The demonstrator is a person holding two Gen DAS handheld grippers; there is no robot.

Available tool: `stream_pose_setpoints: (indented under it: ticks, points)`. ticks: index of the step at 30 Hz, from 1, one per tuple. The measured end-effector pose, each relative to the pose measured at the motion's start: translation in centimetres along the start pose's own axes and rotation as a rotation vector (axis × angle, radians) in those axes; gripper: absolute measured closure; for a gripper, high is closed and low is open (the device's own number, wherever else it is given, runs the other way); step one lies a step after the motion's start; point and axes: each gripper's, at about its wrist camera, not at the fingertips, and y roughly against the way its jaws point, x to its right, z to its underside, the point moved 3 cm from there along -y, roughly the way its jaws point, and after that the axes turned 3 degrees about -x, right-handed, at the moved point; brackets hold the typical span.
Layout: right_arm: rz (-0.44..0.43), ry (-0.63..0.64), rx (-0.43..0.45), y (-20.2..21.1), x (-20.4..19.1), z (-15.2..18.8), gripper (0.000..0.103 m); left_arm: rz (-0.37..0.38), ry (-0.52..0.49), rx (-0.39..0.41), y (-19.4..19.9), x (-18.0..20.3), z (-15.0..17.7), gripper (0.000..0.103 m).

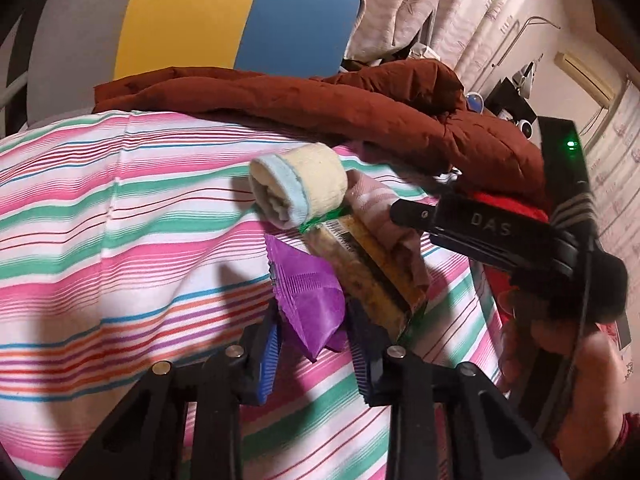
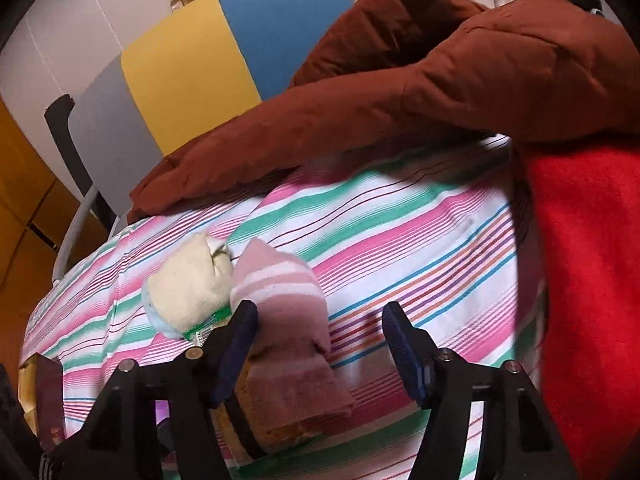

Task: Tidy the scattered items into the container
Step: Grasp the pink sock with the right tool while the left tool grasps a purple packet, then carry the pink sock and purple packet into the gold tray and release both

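My left gripper is shut on a purple wrapper just above the striped bedsheet. Beyond it lie a yellow snack packet with green edges, a rolled cream sock with a light blue cuff and a pink striped sock draped over the packet. My right gripper is open and empty, its jaws standing around the pink striped sock. The cream sock is to its left and the snack packet lies under the pink sock. The right gripper's body shows in the left wrist view.
A rust-brown padded jacket lies across the far side of the bed, also in the right wrist view. A red cloth covers the right side. A grey, yellow and blue headboard stands behind. No container is visible.
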Motion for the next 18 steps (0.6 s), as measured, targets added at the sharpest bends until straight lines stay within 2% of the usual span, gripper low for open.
stream_pose_setpoints:
  ticks: [1,3,9,13,18]
  points:
    - [-0.006,0.016,-0.003,-0.1,-0.2,0.1,0.057,0.0,0.0,0.007,0.4,-0.2,0.2,0.073]
    - [-0.035,0.051,-0.016,-0.2,-1.0,0.2,0.077,-0.002,0.005,0.019,1.0,-0.5,0.6,0.073]
    - [0.029,0.188,0.021,0.7,-3.4,0.6,0.086,-0.002,0.061,0.037,2.5,-2.1,1.8,0.073]
    - [0.079,0.237,0.111,2.5,-4.1,0.3,0.086,0.001,0.081,0.061,4.1,-2.9,2.6,0.073]
    - [0.111,0.259,0.225,4.8,-4.6,-0.7,0.086,0.003,0.058,0.12,7.1,-2.9,3.4,0.073]
